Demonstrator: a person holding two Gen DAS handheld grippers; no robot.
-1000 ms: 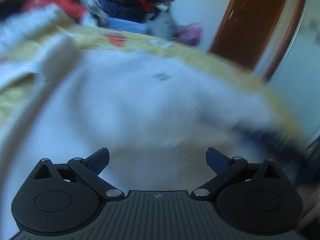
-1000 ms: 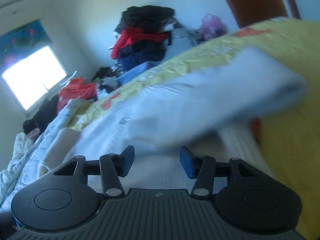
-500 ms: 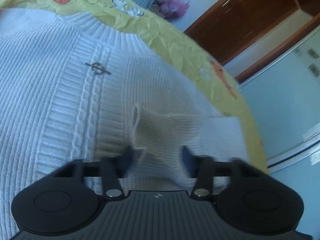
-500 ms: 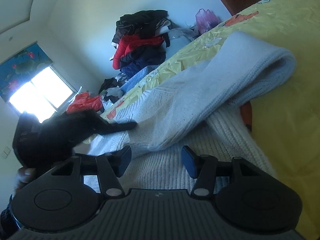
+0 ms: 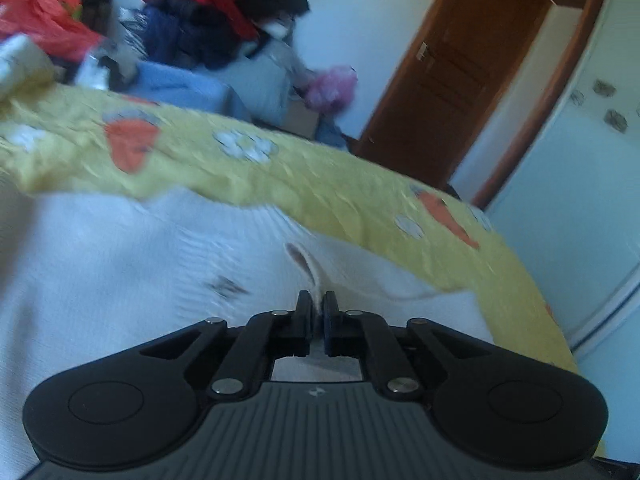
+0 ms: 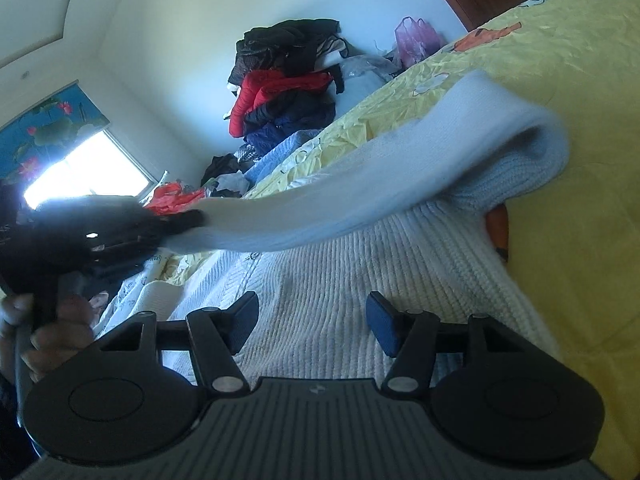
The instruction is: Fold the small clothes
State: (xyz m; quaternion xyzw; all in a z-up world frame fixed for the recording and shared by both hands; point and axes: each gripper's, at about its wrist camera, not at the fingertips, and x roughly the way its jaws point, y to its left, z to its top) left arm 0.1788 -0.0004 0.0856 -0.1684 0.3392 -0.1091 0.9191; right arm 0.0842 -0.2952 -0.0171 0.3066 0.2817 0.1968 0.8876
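A white knitted sweater (image 5: 120, 264) (image 6: 340, 280) lies spread on a yellow bedspread (image 5: 320, 176) (image 6: 580, 140). My left gripper (image 5: 316, 300) is shut on the end of one sleeve (image 5: 306, 268). In the right wrist view that sleeve (image 6: 360, 192) stretches in the air across the sweater's body, from its fold at the right to the left gripper (image 6: 188, 220) at the left. My right gripper (image 6: 312, 312) hovers low over the sweater's body; its jaws are opening, and they grip nothing.
A pile of dark and red clothes (image 5: 208, 20) (image 6: 288, 80) is heaped against the far wall, with a pink bag (image 5: 332, 88) beside it. A brown door (image 5: 460, 80) stands behind the bed. A bright window (image 6: 80, 176) is at the left. A hand (image 6: 48, 328) holds the left gripper.
The left gripper closed on the sleeve's end and carried it up and across the sweater. The right gripper's jaws spread a little wider and it stayed in place.
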